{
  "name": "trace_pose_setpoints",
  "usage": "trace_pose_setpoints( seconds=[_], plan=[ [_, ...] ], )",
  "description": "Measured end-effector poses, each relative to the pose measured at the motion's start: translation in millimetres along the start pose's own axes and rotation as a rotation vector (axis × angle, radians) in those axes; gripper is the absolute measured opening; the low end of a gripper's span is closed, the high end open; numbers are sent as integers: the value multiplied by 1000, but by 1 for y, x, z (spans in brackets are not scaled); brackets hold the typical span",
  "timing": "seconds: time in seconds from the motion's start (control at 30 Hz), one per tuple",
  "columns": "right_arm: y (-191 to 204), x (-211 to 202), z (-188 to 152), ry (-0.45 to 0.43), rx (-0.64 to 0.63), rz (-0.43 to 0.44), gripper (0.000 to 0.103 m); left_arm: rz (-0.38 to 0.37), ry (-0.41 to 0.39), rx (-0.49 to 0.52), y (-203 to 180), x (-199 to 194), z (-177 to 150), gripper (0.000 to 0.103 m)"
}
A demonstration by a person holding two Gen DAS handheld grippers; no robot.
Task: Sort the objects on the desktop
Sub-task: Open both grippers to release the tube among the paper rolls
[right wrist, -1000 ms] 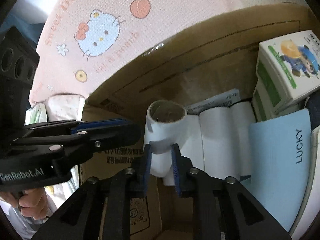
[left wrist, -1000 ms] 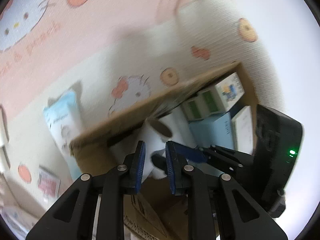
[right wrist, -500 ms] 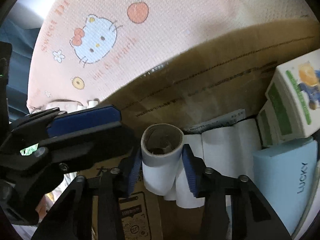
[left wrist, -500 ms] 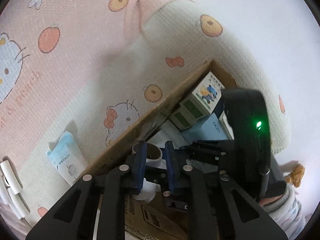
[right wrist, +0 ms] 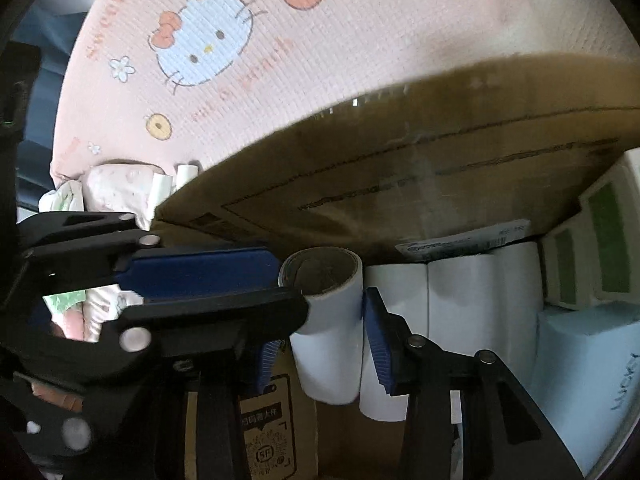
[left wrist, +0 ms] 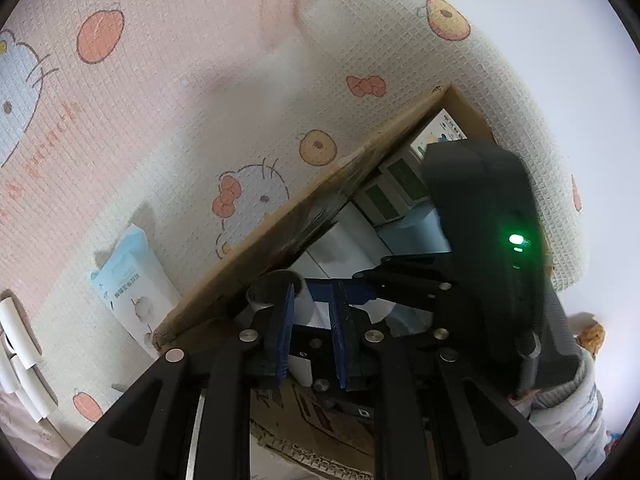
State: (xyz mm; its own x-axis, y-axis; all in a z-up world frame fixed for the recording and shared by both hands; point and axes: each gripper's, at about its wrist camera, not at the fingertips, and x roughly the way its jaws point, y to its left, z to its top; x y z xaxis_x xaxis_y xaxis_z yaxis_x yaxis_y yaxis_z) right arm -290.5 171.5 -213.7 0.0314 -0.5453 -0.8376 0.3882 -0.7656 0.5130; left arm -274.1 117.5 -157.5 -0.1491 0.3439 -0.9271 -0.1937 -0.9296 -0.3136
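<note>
Right now my right claw straddles the white paper roll with a brown cardboard core, spread wide enough that I judge the pads are beside the roll rather than pinching it. The roll stands tilted inside the brown cardboard box, at the left end of a row of similar white rolls. My left claw is narrowly parted with nothing between its pads; it hovers over the box's near edge, crossing my right claw.

This looks like the setting-down step: the roll is in the box, so next I should pull the right claw straight back towards six o'clock without tipping the roll.

From the right wrist I see the roll's open core, the pale blue box at three o'clock and green-and-white cartons at two o'clock. Only the left wrist shows the light blue packet lying outside the box at nine o'clock on the Hello Kitty blanket.
</note>
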Motion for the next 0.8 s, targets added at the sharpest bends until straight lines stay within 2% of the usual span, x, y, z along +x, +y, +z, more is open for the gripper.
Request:
trace_pose_setpoints(
  seconds=[0.17, 0.3, 0.43, 0.57, 0.67, 0.77, 0.8],
  plan=[
    [-5, -1, -3, 9, 42, 5, 38, -7, 5, 7, 1, -5, 1, 20],
    [-4, -21, -9, -4, 66, 27, 39, 14, 11, 27, -2, -9, 2, 21],
    [-5, -45, -20, -12, 46, -63, 40, 33, 48, 58, -13, -8, 1, 29],
    [-10, -64, -33, -24, 45, -122, 40, 41, 62, 81, -27, -3, -2, 29],
    [-17, -79, -43, -55, 76, -138, 39, 81, 50, 91, -37, 2, -6, 29],
    [-16, -92, -54, -117, 101, -180, 31, 114, 2, 132, -46, 3, -13, 23],
    [-14, -98, -60, -139, 101, -185, 30, 114, -16, 142, -47, 2, -15, 16]
  ],
)
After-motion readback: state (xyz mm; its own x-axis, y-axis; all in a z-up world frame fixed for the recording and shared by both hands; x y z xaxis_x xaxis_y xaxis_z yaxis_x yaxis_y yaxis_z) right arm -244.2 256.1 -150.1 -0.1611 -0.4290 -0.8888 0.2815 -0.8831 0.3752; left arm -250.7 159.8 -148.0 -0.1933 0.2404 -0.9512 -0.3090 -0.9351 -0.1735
